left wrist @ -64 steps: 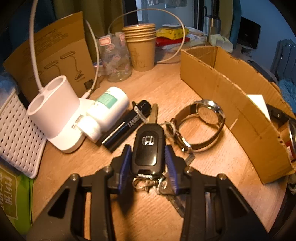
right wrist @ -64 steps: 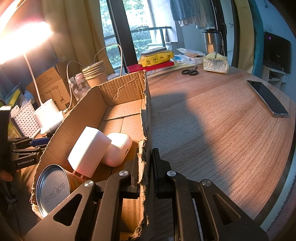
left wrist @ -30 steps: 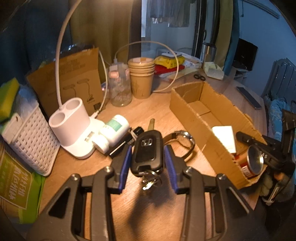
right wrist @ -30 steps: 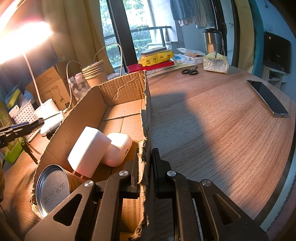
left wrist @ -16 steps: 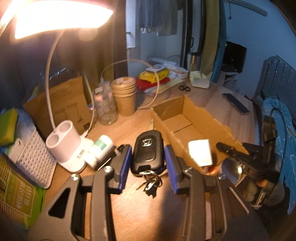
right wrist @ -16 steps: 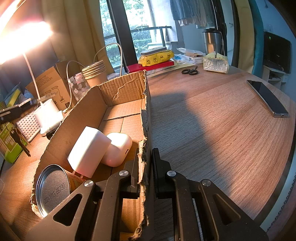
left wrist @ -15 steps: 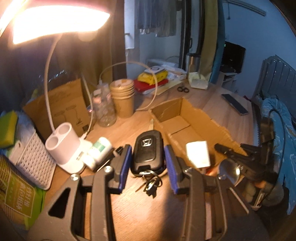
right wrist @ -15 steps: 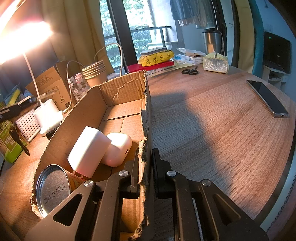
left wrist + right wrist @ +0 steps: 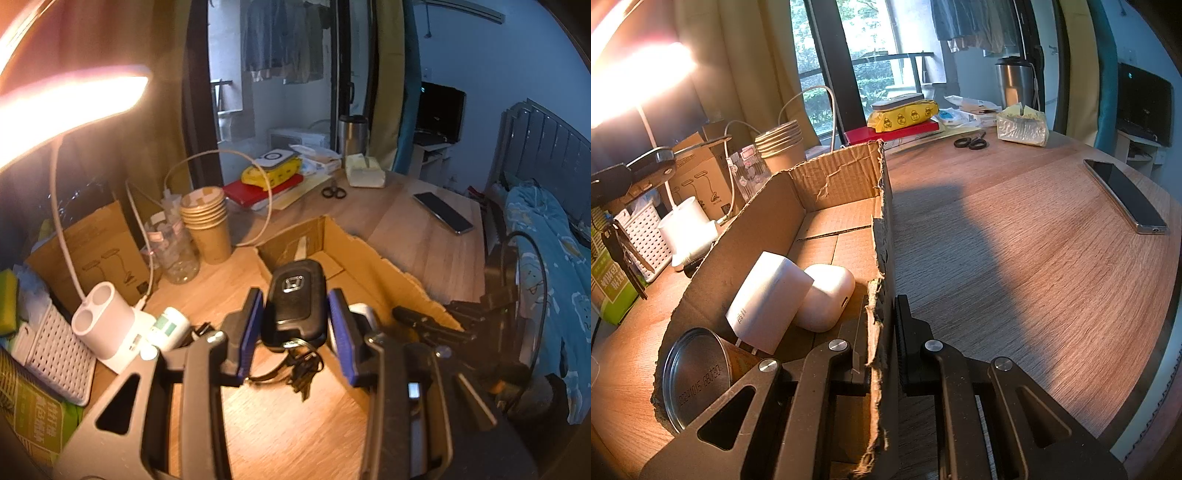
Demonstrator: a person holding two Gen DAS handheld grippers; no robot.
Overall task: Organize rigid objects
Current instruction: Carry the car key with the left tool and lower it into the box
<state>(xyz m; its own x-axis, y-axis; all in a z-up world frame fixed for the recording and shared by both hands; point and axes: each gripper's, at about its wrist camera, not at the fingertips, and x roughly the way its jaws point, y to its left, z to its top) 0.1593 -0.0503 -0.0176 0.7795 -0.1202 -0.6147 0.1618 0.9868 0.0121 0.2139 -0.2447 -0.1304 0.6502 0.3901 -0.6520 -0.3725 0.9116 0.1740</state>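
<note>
My left gripper (image 9: 295, 321) is shut on a black car key fob (image 9: 295, 299), held in the air above the near left wall of the cardboard box (image 9: 373, 266). A ring of keys (image 9: 301, 365) dangles under the fob. In the right wrist view the fob (image 9: 652, 160) and its hanging keys (image 9: 624, 254) show at the far left, well above the table. My right gripper (image 9: 882, 332) is shut on the box's right wall (image 9: 884, 221). Inside the box lie a white charger block (image 9: 768, 299), a white earbud case (image 9: 827, 295) and a tin can (image 9: 694, 373).
Left of the box stand a white lamp base (image 9: 103, 325), a pill bottle (image 9: 170, 326), a white basket (image 9: 55, 354), a glass jar (image 9: 173, 247) and stacked paper cups (image 9: 207, 221). A phone (image 9: 1126, 195) and scissors (image 9: 969, 142) lie on the wooden table beyond.
The left gripper has risen with the key fob and swung right toward the box; the watch has dropped out of view. The right gripper and the box have not moved.
</note>
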